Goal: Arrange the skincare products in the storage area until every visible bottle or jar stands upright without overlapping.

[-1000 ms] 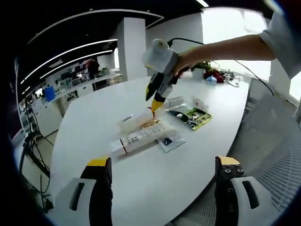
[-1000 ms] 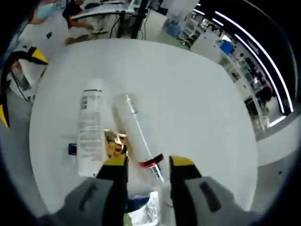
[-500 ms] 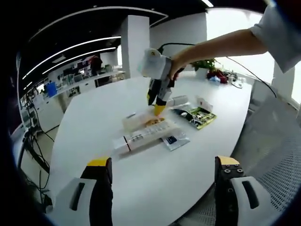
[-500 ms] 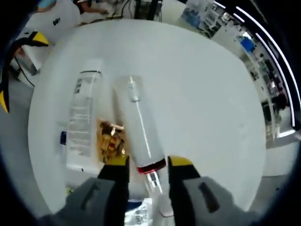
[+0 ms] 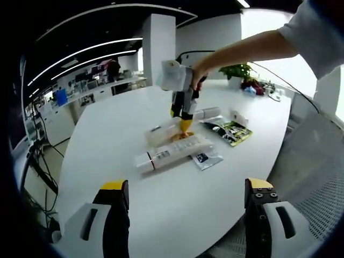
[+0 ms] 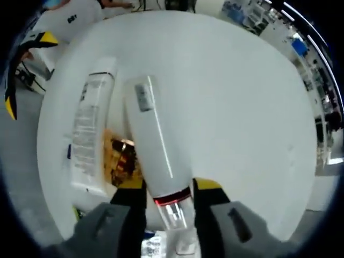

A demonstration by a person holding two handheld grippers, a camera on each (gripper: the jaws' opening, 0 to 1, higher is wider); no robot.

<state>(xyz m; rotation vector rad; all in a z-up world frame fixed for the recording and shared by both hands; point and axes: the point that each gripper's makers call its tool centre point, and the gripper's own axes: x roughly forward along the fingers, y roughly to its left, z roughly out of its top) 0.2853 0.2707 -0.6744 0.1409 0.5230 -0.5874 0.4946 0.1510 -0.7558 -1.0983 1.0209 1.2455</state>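
In the left gripper view, the left gripper point(image 5: 183, 196) waits at the bottom of the frame with jaws wide apart and empty. At the centre, the right gripper point(image 5: 185, 124) reaches down to the products lying flat on the white tabletop point(image 5: 107, 140). In the right gripper view, its jaws stand on both sides of the white bottle point(image 6: 156, 145) near the red-ringed neck, probably to raise it upright; I cannot tell if they already press it. The white tube point(image 6: 88, 126) lies to its left.

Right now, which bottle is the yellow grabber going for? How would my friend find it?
Find the big white table and the little pile of products lying in its middle. The right gripper sits over a long frosted bottle lying flat. Unlike the flatter white tube beside it, it is round, with a red ring near its clear cap.
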